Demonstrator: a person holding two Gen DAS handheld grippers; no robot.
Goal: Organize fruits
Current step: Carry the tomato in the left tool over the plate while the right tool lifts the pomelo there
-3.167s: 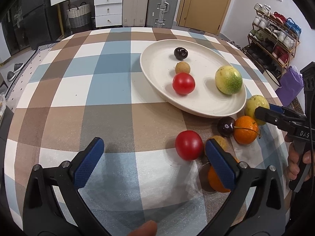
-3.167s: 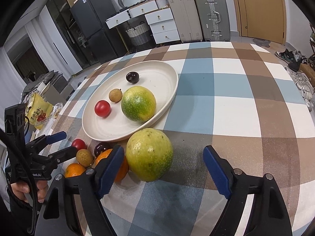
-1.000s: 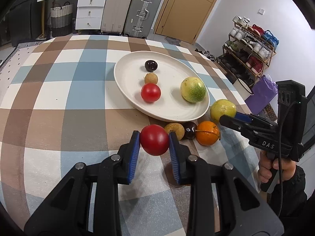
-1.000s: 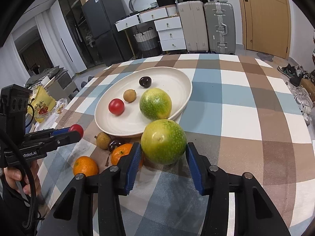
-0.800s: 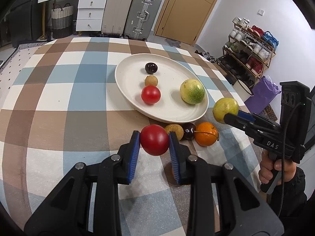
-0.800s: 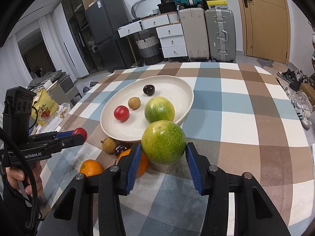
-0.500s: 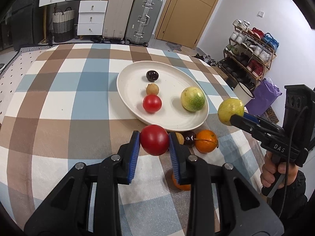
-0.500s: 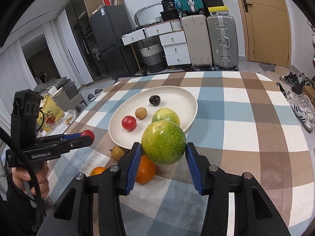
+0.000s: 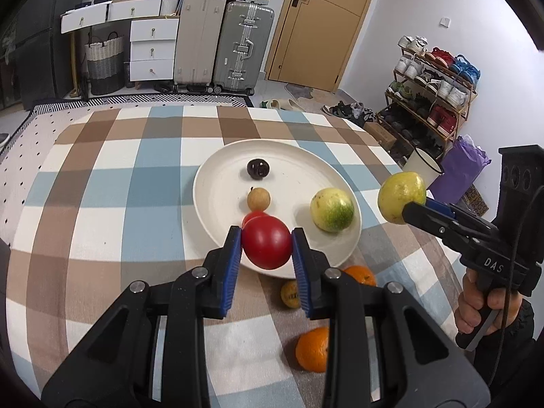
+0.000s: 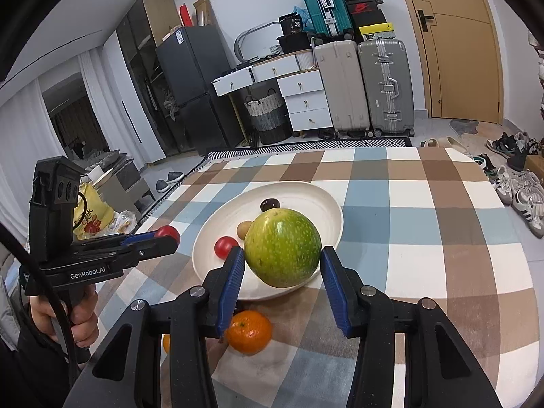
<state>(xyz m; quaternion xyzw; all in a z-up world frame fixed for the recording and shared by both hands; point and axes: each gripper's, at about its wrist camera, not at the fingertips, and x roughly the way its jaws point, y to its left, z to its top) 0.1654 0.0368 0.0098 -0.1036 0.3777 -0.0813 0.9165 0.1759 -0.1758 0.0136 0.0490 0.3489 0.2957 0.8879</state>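
Lifted: glossy round tomato (image 9: 266, 247), speckled guava (image 10: 283, 248).

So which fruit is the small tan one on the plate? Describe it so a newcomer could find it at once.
Start at the white plate on the checked tablecloth. Near its middle lies the small tan fruit, between the dark fruit behind it and a red tomato in front. It is the only dull beige, rough-skinned one there, far smaller than the green-yellow fruit beside it.

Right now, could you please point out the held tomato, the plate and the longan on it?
held tomato (image 9: 267, 245), left wrist view, front face.
plate (image 9: 217, 183), left wrist view, bare left rim.
longan (image 9: 258, 199), left wrist view, centre.
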